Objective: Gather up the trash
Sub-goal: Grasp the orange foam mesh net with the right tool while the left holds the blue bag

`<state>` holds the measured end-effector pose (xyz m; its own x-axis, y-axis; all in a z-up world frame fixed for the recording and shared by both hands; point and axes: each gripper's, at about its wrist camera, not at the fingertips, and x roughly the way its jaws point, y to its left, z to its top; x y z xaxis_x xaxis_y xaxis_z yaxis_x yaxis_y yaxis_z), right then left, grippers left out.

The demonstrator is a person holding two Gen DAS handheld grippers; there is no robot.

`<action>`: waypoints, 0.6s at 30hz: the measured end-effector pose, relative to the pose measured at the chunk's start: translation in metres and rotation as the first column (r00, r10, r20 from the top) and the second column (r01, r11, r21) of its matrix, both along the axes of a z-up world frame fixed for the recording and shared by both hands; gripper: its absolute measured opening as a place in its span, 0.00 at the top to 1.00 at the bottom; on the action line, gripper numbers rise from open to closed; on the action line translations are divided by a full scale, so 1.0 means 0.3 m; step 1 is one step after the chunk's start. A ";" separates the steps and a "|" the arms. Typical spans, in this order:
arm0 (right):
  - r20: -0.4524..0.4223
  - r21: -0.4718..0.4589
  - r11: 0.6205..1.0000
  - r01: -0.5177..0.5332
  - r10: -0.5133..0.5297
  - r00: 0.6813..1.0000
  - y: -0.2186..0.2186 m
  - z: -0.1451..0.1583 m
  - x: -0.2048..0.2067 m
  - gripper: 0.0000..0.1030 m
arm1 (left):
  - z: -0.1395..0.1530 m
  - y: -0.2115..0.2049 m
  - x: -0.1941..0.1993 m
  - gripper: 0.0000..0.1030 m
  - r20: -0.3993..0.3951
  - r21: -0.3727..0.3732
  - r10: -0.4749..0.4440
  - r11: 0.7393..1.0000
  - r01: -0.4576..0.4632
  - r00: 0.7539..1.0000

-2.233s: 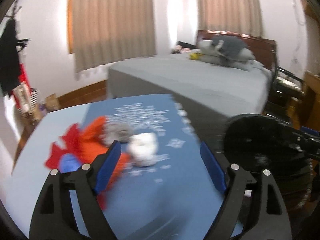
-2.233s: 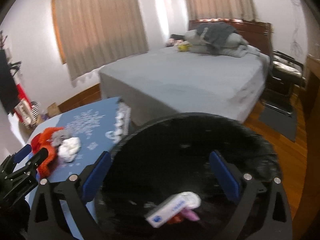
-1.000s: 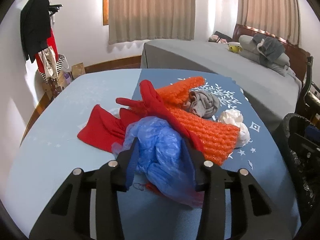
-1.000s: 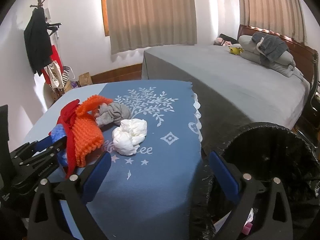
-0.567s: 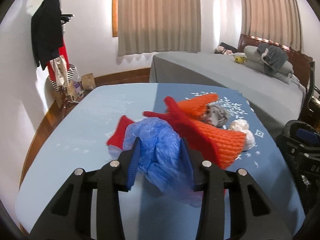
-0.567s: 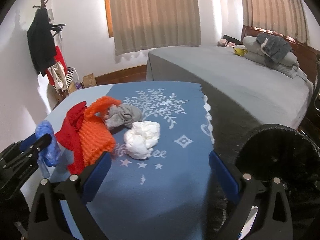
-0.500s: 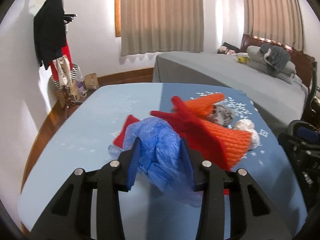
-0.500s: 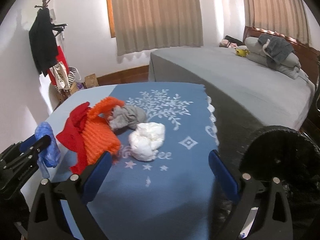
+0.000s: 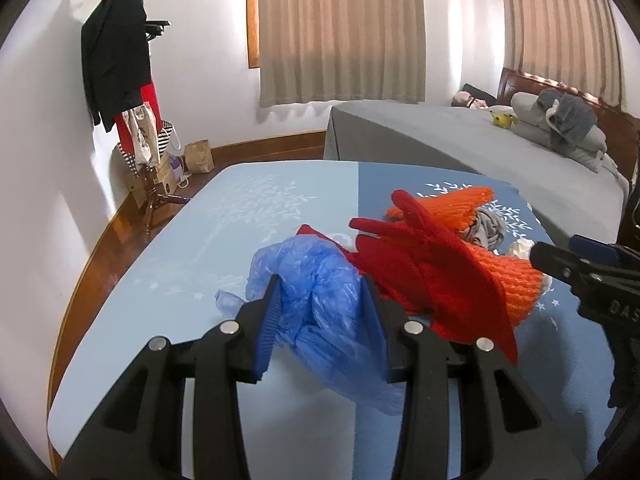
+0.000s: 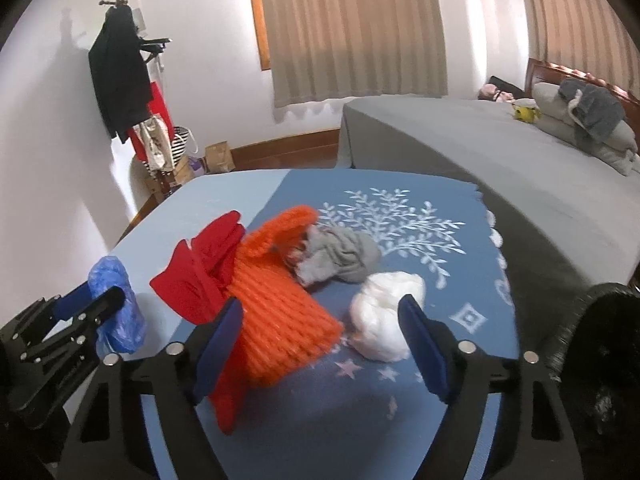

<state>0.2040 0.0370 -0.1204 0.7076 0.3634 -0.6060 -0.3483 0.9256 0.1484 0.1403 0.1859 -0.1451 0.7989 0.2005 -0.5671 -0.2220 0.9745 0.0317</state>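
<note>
Lifted blue bag now hides left gripper's pads.

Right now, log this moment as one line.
left claw: shut on blue plastic bag | right claw: open, closing near orange foam net | bin: right
</note>
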 end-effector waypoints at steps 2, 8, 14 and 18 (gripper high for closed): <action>-0.006 -0.009 1.000 -0.011 0.011 1.000 0.021 -0.006 0.018 0.27 | -0.002 0.003 0.004 0.63 -0.002 0.001 0.001 1.000 -0.001 1.000; -0.054 -0.025 0.999 -0.046 0.045 0.998 0.070 -0.047 0.052 0.30 | -0.008 0.004 0.006 0.63 -0.005 -0.001 -0.001 1.000 0.001 1.000; -0.112 -0.032 0.996 -0.086 0.082 0.990 0.108 -0.105 0.039 0.50 | -0.020 0.009 0.006 0.63 -0.011 -0.003 -0.003 1.000 0.003 1.000; -0.122 -0.006 0.992 -0.122 0.121 0.985 0.110 -0.099 0.014 0.67 | -0.022 0.007 0.003 0.63 -0.014 -0.007 0.001 1.000 -0.001 1.000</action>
